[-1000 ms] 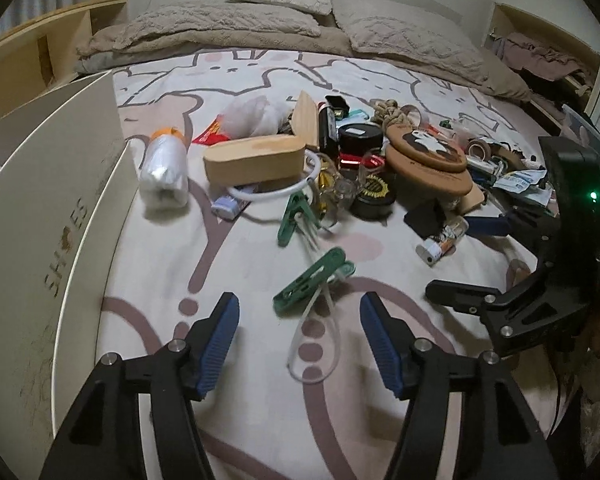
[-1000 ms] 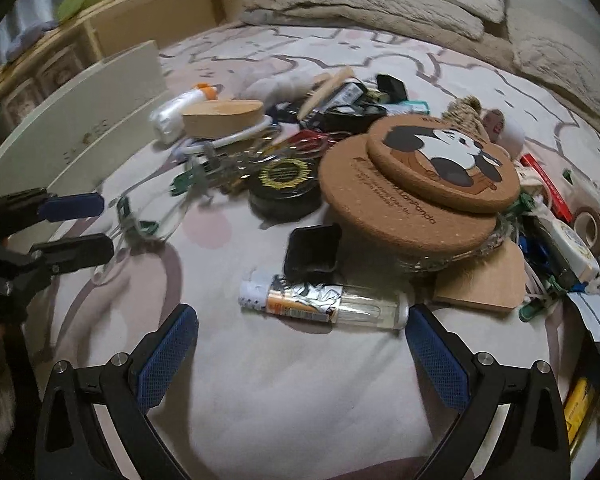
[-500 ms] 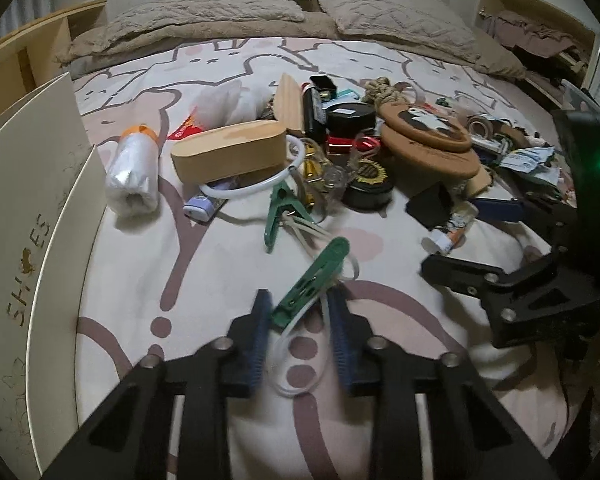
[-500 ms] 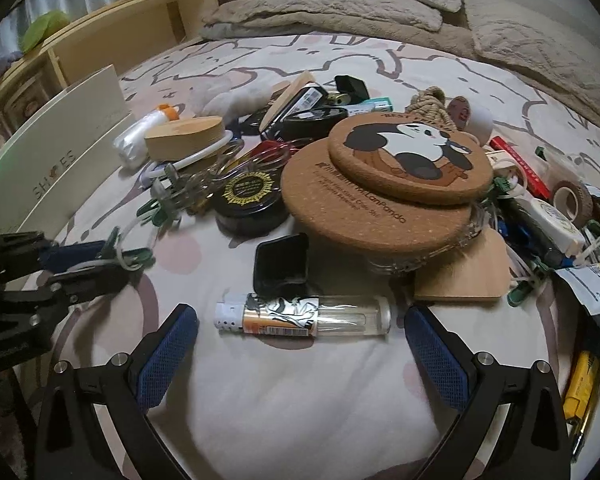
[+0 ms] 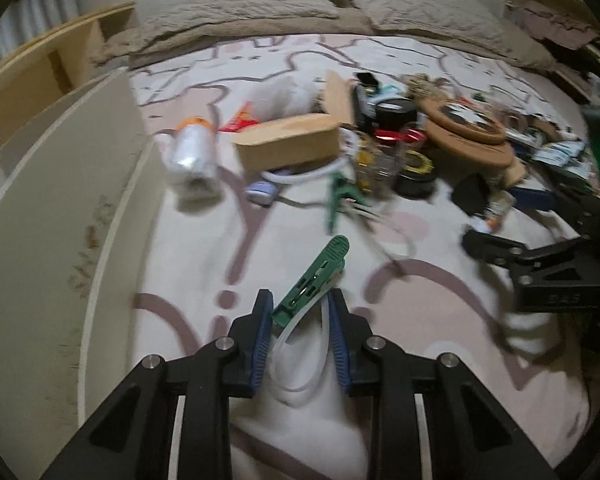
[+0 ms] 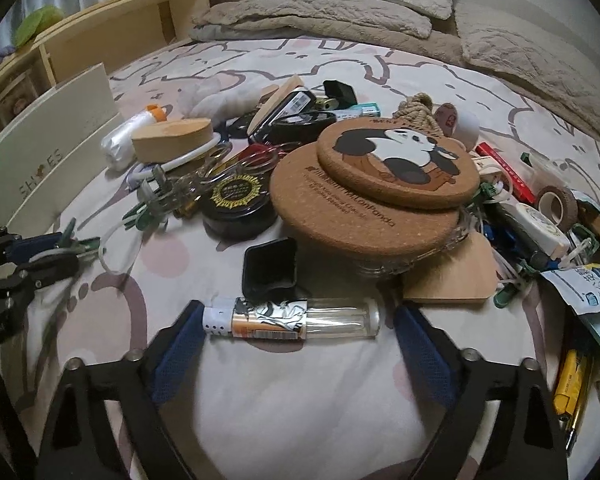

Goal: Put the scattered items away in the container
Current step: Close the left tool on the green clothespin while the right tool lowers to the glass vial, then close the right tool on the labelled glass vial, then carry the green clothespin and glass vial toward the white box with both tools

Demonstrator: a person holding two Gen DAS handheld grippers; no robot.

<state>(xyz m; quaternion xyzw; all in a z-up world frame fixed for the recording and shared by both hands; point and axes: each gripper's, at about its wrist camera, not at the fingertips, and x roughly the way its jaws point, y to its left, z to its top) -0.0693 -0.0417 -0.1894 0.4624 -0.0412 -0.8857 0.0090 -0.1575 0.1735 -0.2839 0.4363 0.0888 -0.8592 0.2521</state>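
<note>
Fingers of the left gripper (image 5: 300, 312) pinch a light, stiff green clip (image 5: 314, 280) by its tail, while the right gripper (image 6: 296, 332) is closing around a slippery glass tube (image 6: 292, 317) lengthwise.

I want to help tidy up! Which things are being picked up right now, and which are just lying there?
Being picked up:
- green clip, held in the shut left gripper
- clear bottle, between the closing jaws of the right gripper

Just lying there:
- panda coaster
- black tin
- wooden block
- tape roll
</note>
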